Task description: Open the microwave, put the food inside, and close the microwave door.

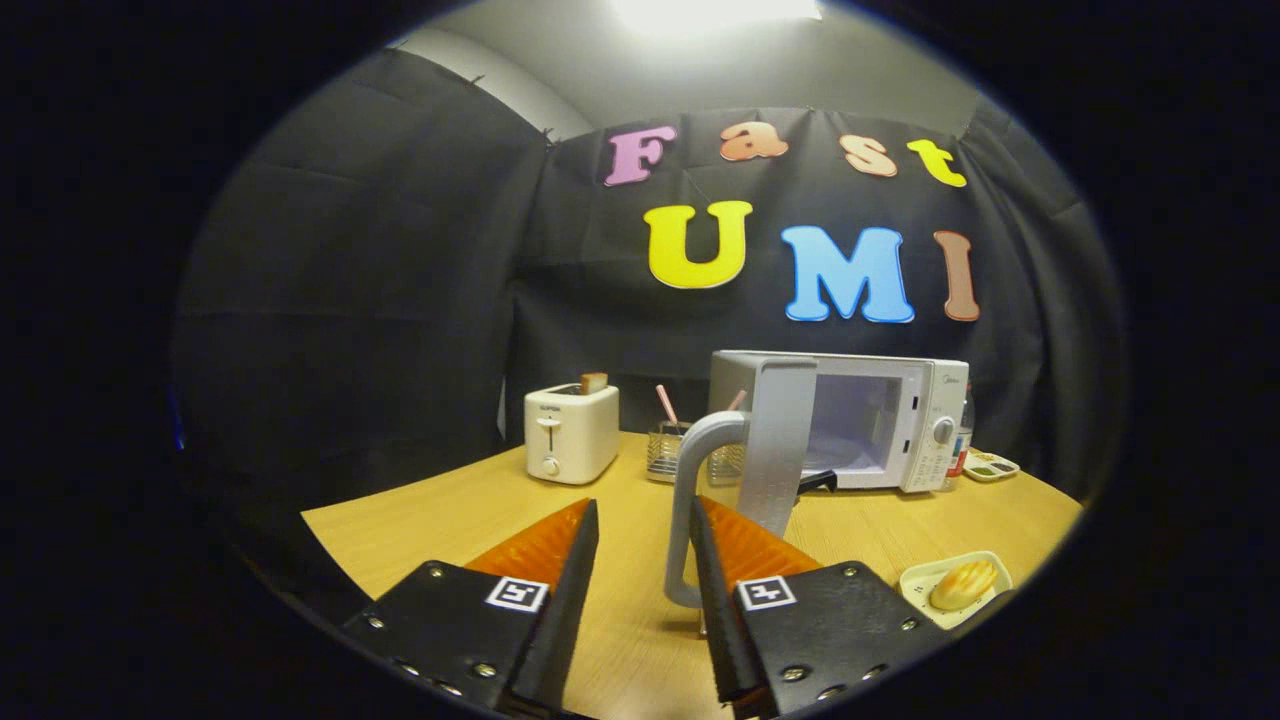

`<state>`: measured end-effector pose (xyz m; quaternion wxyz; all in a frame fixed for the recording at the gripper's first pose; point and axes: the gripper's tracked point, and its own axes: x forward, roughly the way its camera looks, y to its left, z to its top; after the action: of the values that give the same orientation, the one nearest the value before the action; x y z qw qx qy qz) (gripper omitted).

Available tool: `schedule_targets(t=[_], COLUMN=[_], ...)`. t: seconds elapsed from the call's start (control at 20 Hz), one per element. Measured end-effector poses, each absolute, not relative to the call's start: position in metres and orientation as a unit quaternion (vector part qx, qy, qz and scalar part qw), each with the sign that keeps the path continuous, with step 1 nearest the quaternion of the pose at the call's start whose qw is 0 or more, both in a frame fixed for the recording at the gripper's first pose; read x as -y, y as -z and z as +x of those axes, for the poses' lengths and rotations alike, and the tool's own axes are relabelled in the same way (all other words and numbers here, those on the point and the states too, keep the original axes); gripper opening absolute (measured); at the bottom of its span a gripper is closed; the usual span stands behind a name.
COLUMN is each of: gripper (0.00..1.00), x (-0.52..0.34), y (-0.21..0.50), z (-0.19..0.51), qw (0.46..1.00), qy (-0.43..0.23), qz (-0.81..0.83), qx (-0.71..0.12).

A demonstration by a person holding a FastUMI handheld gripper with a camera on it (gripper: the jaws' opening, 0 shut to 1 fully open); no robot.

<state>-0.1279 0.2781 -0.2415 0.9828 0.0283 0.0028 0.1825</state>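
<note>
The claw (645,530) stood parted with nothing between its fingers, the grey door handle (690,500) rising just at the inner side of the right finger rather than in the gap; a careless sweep toward the food could have knocked the wide-swung microwave door (780,450) and pushed it back toward closing. The food (962,585) lay in a small pale dish (925,580) on the tabletop (450,500), off to the right of the right finger and near it. Beyond the door, the microwave (900,430) stood with its cavity open and unfilled.
</note>
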Motion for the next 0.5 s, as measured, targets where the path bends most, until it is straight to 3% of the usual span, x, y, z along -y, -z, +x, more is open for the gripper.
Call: schedule_targets(t=[0.05,0.1,0.2,0.35,0.5], gripper=[0.62,0.78,0.93,0.95,0.95], x=[-0.270,-0.261,-0.252,-0.227,-0.175], y=[0.236,0.234,0.241,0.255,0.276], z=[-0.134,-0.138,-0.143,-0.147,-0.137], qw=[0.981,0.980,0.973,0.958,0.961], qy=[-0.192,-0.199,-0.231,-0.281,-0.273], qz=[0.028,0.026,0.027,0.032,-0.004], qx=[0.008,0.009,-0.005,-0.036,-0.049])
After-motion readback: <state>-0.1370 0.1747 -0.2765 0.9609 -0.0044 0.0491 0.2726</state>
